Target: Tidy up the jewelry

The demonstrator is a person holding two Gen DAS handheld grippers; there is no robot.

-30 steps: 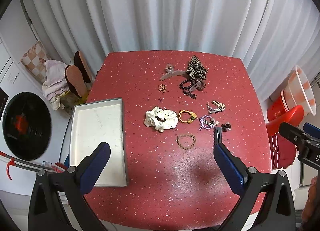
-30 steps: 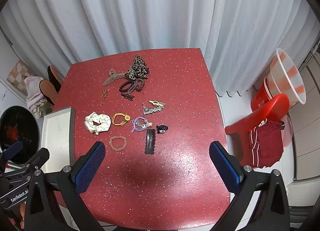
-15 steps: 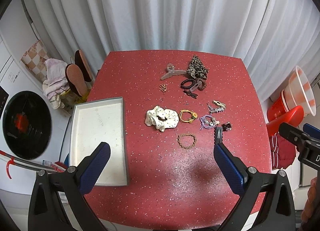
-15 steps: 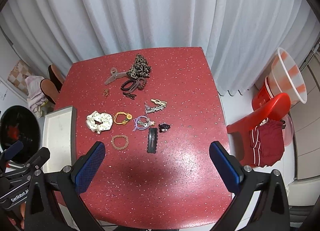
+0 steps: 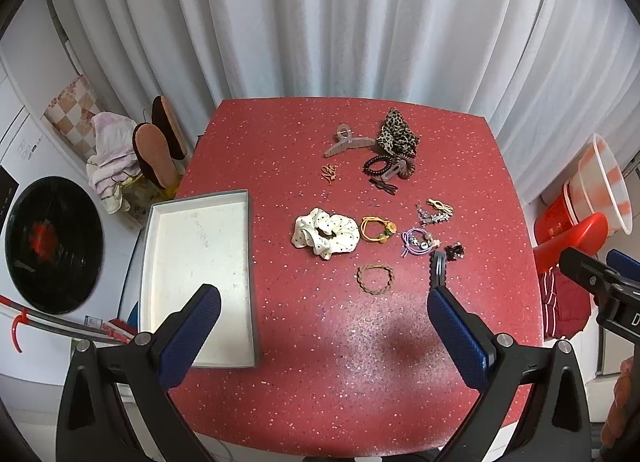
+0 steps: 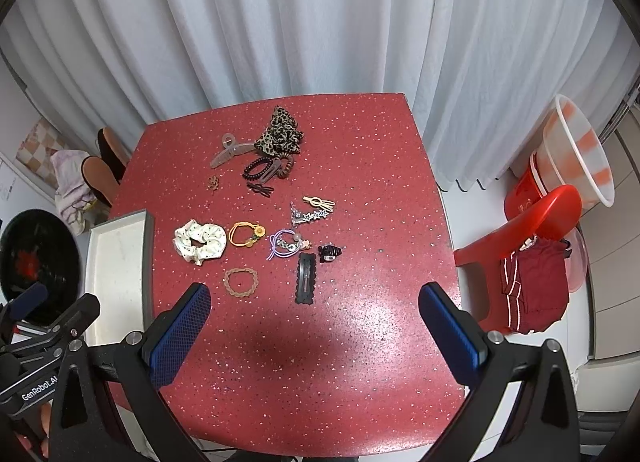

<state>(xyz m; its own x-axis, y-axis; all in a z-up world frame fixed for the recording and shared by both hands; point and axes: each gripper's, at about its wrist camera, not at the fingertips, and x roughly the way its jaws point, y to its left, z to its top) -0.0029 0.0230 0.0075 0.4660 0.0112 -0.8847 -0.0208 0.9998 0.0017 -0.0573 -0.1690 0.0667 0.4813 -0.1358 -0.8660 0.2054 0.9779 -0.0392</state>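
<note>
The step in hand was judged to be the start of sorting: nothing had yet been lifted, and the tray (image 5: 168,262) held nothing.

One red table (image 5: 400,362) carried everything. One tray lay at its left edge, near side. The left gripper (image 5: 320,326) hung above the near part of the table with its jaws spread wide and nothing between them. The right gripper (image 6: 316,322) was in the same condition, wide apart and holding nothing.

The items lay in the middle and far parts of the table, well apart from the tray. Count, largest first:

- One leopard scrunchie (image 5: 398,136), far side.
- One white scrunchie (image 5: 326,236), nearest the tray.
- One claw clip (image 5: 346,142), touching the leopard scrunchie.
- One black snap clip (image 6: 306,278), near right of the group.
- One braided tie (image 5: 375,280), near centre.
- One yellow tie (image 5: 376,228), just right of the white scrunchie.
- One purple tie (image 5: 418,242), with beads.
- Spiral ties (image 5: 386,168), a dark cluster with a clip across it (exact number could not be told).
- One star clip (image 6: 310,216) and one beige pin (image 6: 318,201), just beside each other.
- One small black clip (image 6: 330,252).
- One black bow pin (image 5: 384,186).
- One small brown clip (image 5: 329,173).

The next move was judged to call for lowering one gripper over a single item, probably the white scrunchie or the braided tie, and closing on it. Thin, flat pieces would need the fingertips brought right down to the table.
</note>
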